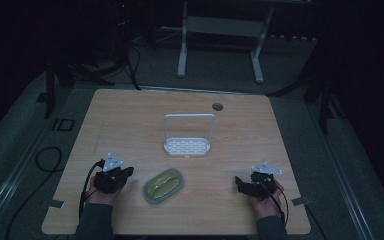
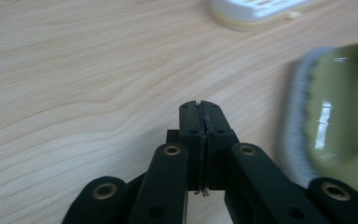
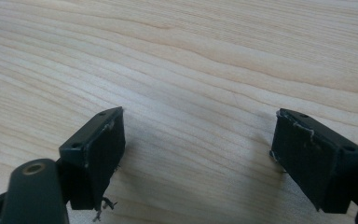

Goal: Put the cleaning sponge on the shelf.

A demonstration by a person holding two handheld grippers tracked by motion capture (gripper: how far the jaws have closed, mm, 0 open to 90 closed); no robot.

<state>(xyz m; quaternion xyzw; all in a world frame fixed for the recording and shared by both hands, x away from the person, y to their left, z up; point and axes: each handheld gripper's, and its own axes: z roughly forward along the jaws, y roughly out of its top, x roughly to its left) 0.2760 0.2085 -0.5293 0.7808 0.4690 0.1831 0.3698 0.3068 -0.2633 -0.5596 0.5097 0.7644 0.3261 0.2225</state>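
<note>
High view: 1 green oval dish near front of worktop, 1 white rack behind it. Left gripper just beside dish, right gripper well apart, both prob. parked.
Left gripper view: jaws clenched, empty.
Right gripper view: jaws spread wide, nothing btwn.

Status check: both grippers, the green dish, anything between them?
Left gripper shut, empty, beside green dish. Right gripper open, empty, over bare table. White rack beyond the dish, apart. Nothing in the way.
</note>
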